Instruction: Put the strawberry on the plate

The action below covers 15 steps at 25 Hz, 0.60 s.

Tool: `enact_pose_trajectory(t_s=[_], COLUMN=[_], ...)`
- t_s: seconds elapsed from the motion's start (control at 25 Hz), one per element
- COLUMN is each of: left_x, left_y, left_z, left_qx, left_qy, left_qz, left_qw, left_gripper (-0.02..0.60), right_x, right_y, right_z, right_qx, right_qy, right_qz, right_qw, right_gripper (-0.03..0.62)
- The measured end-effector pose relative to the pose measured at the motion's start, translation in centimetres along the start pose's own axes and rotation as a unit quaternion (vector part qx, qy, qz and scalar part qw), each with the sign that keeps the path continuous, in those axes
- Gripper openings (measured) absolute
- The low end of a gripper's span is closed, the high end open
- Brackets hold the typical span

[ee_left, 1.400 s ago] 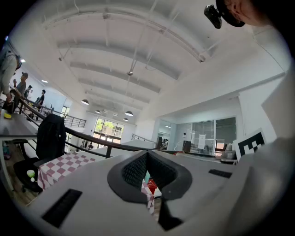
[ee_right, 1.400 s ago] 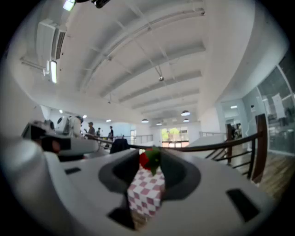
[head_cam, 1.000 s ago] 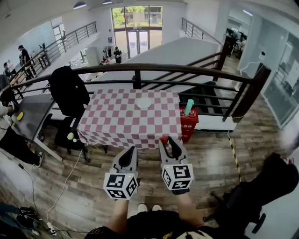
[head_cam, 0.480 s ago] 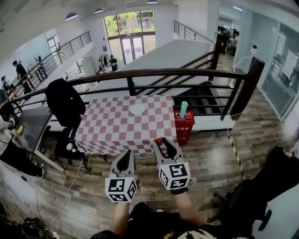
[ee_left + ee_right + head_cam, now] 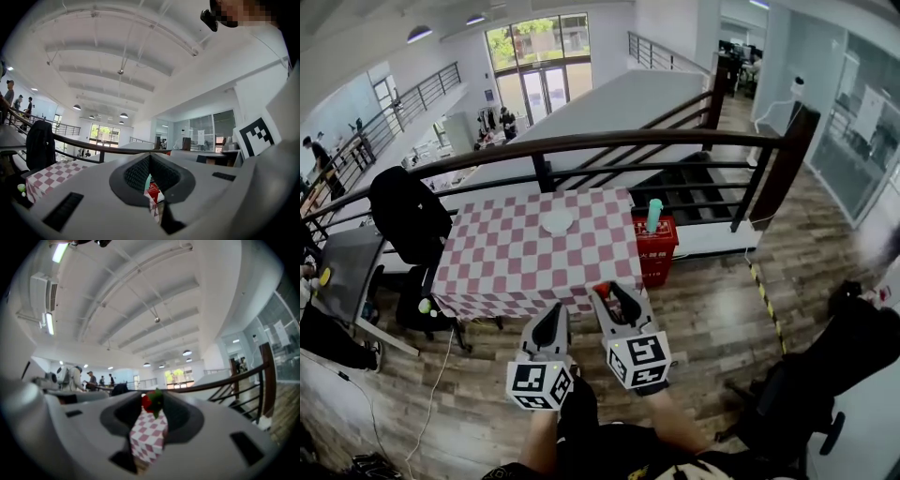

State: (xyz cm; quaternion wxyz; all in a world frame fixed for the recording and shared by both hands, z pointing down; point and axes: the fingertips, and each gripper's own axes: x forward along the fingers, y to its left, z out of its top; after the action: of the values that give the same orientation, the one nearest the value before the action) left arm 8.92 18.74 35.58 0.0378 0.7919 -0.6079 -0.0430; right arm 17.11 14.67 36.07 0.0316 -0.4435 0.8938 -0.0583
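A red strawberry (image 5: 600, 288) with green leaves sits between the tips of my right gripper (image 5: 606, 292), which is shut on it. In the right gripper view the strawberry (image 5: 151, 401) shows at the jaw tips, with the checked table (image 5: 149, 437) beyond it. My left gripper (image 5: 552, 316) is beside it on the left, jaws together and empty; its own view shows the fingertips (image 5: 140, 171) meeting. Ahead stands the table (image 5: 506, 267) with a red-and-white checked cloth. A small white plate (image 5: 557, 222) lies near its far edge. Both grippers hang short of the table's near edge.
A black railing (image 5: 581, 142) runs behind the table. A chair draped with a black jacket (image 5: 405, 211) stands left of it, and a grey desk (image 5: 342, 277) farther left. A red crate (image 5: 652, 255) with a green bottle (image 5: 653, 215) sits at the table's right. A black office chair (image 5: 853, 356) is at my right.
Both grippers have moved forward towards the table, the strawberry still in the right one. The table now sits further left and a little lower in the head view.
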Motion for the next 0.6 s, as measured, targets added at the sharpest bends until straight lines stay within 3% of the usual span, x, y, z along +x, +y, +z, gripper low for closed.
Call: enact_pose_trajectory(t_s=[0.2,0.36,0.6], left_x=[4.2,6.8,12.1], left_y=[3.9,7.5,14.2], left_z=[-0.2,1.0,2.1], left_qx=[0.006,-0.005,-0.028], left_qy=[-0.006,-0.049,-0.052], left_qz=[0.013,0.027,0.025], left_qw=[0.9999,0.9984,0.9979], left_gripper=[0.008,0.009,0.008], right_x=[4.1,8.4,16.5], right_y=[-1.7,-3.1,-3.3], right_z=[-0.5,-0.9,0.2], right_qx=[-0.024,-0.023,-0.039], right_qy=[0.008,0.016,0.021], right_qz=[-0.021,-0.037,-0.047], right_qw=[0.999,0.999,0.998], right_gripper=[0.149,0.149,0.149])
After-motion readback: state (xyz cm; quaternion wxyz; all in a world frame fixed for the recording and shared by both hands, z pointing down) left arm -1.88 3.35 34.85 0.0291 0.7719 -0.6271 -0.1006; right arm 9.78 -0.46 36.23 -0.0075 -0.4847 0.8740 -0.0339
